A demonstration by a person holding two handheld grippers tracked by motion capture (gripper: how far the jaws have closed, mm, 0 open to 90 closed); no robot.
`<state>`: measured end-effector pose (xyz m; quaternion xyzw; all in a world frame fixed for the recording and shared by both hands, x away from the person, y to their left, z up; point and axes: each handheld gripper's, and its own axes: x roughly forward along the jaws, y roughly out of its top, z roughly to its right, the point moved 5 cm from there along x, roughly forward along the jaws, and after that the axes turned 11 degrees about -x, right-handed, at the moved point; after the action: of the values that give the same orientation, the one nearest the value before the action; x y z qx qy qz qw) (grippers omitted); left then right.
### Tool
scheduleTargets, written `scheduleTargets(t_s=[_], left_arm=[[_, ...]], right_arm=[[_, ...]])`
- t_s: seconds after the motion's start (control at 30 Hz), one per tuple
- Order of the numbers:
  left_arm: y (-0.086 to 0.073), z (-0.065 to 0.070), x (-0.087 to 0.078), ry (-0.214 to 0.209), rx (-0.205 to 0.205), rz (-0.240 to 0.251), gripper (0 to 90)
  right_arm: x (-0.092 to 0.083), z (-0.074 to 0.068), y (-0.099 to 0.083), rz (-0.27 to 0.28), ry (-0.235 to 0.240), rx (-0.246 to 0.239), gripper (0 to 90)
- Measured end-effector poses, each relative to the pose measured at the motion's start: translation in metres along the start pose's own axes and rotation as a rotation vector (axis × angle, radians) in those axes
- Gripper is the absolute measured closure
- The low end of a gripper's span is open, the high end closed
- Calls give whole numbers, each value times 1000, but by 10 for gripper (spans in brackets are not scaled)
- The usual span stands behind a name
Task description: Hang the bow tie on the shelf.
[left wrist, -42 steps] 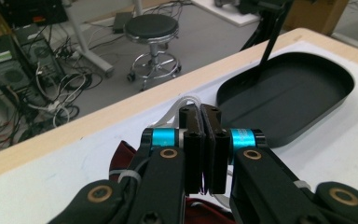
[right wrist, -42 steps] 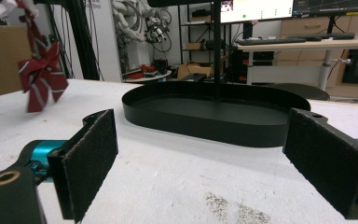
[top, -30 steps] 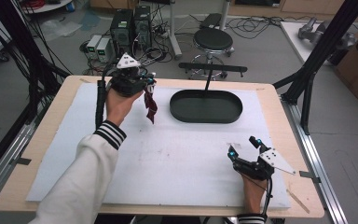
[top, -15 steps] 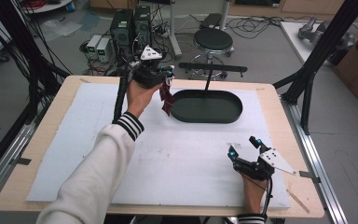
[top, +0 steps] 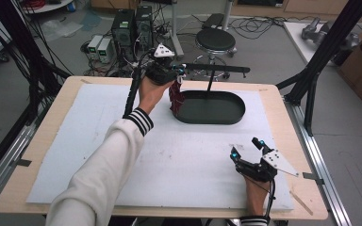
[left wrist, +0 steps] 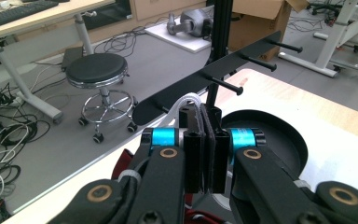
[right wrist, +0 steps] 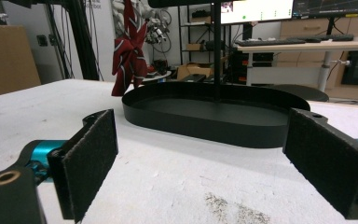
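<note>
Two tongs: left tongs (top: 178, 74) clamp red cloth (top: 175, 95); right tongs (top: 247, 149) wide apart.

A dark red cloth (top: 175, 95) with pale stripes hangs bunched and crumpled from the closed jaws of the left gripper (top: 176, 71), just above centre in the high view. Its lower end dangles at the left end of a black oval tray (top: 210, 107). From the tray rises a thin post carrying a flat black bar with pegs (left wrist: 240, 58), which sits just beyond the jaws in the left gripper view.
</note>
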<state>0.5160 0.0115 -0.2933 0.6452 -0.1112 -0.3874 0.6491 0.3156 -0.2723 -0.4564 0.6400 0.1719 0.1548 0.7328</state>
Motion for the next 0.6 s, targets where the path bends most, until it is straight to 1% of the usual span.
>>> scheduleTargets(t_s=[0.2,0.27,0.37,0.6], left_arm=[[5,1,13,-6,-1,0,877],[8,2,16,-11,-2,7,876],[9,3,20,-8,5,0,876],[11,2,27,-10,-10,9,877]], right_arm=[[0,0,0,1,1,2,92],[0,0,0,0,1,3,92],[0,0,0,1,1,4,92],[0,0,0,1,2,4,92]])
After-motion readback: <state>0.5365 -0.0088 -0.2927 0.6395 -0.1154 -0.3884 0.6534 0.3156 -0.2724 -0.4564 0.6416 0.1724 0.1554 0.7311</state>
